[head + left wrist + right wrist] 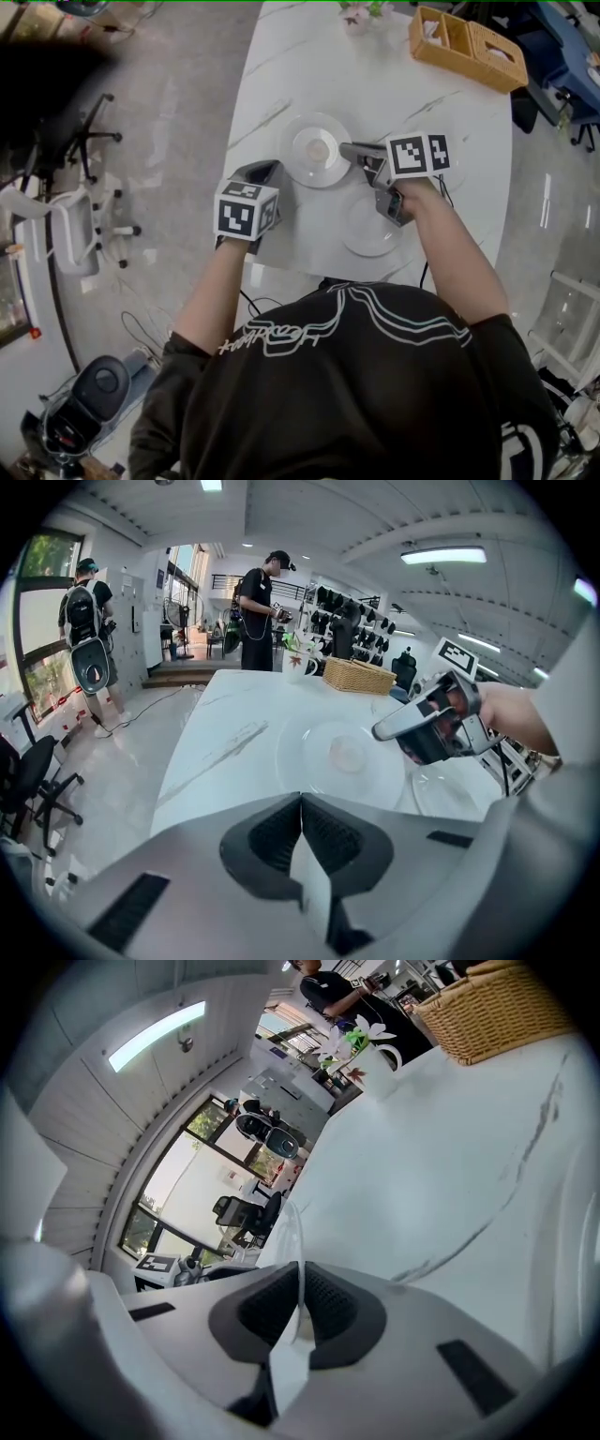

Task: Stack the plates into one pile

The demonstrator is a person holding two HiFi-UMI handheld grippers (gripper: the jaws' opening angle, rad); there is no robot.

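Two grippers are hanging over a white marble table point(281, 84). The left gripper point(270, 169) is waiting just left of the far round clear glass plate point(317, 150), jaws squeezed together, holding nothing. That plate is lying flat, face up. The right gripper point(349, 148) is pinching its right rim. The near round clear glass plate point(368, 230) is lying flat, partly under that gripper.
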